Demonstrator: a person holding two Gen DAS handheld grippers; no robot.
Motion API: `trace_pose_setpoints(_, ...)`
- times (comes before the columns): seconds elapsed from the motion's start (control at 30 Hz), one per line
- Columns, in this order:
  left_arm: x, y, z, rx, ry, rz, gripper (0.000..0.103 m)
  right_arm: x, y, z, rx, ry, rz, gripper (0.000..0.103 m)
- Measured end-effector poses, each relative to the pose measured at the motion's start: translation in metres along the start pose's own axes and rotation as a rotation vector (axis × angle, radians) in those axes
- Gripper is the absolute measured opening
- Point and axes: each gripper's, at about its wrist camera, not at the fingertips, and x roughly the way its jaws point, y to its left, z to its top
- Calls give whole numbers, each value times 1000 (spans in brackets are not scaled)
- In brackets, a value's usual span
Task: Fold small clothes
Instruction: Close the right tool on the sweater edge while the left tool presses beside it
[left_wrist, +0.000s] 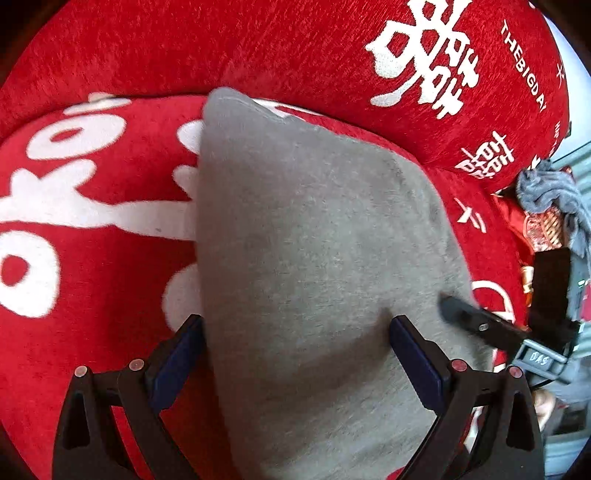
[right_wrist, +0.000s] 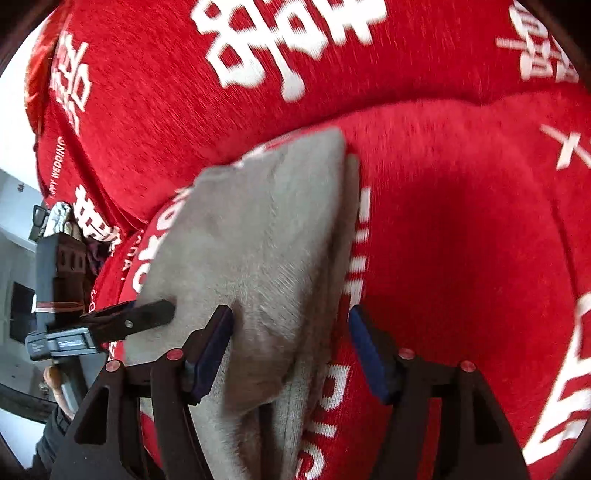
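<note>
From the left wrist camera, one grey garment (left_wrist: 314, 236) of soft, felt-like knit lies folded into a long wedge on a red sofa cover (left_wrist: 110, 55) of fuzzy chenille printed with white characters. The left hand-held gripper (left_wrist: 295, 328) stands with its two blue-padded fingers spread wide, one off the garment's left edge over the red cover, the other over the cloth; whether they touch it cannot be told. Only this view shows a crumpled grey-blue cloth (left_wrist: 554, 192) on clutter at the far right edge, and the dark tip of the other gripper resting at the garment's right border. From the right wrist camera, the same garment (right_wrist: 258, 229) shows what the first hides: stacked layers along its right edge, with a stitched seam near the bottom. The right hand-held gripper (right_wrist: 291, 317) is also open, its fingers straddling that layered edge without pinching it. The picture is motion-blurred. The left gripper's black fingertip meets the garment's left border.
</note>
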Motion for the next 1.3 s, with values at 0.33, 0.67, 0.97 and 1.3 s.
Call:
trace_pose_setpoints(0.33, 0, -14, 4, 48, -51, 8, 62, 17, 20, 9, 6, 9, 52, 42)
trace_pose_setpoints(0.67, -30, -29, -9, 135, -120, 77, 47, -6, 75, 2, -119, -68, -49, 33)
trace_pose_setpoints(0.97, -66, -20, -47, 156, -162, 125, 47, -12, 118, -23, -168, -72, -55, 32)
trace_pose_setpoints(1.3, -102, 2, -94, 153, -204, 159, 47, -14, 162, -62, -242, -69, -77, 32)
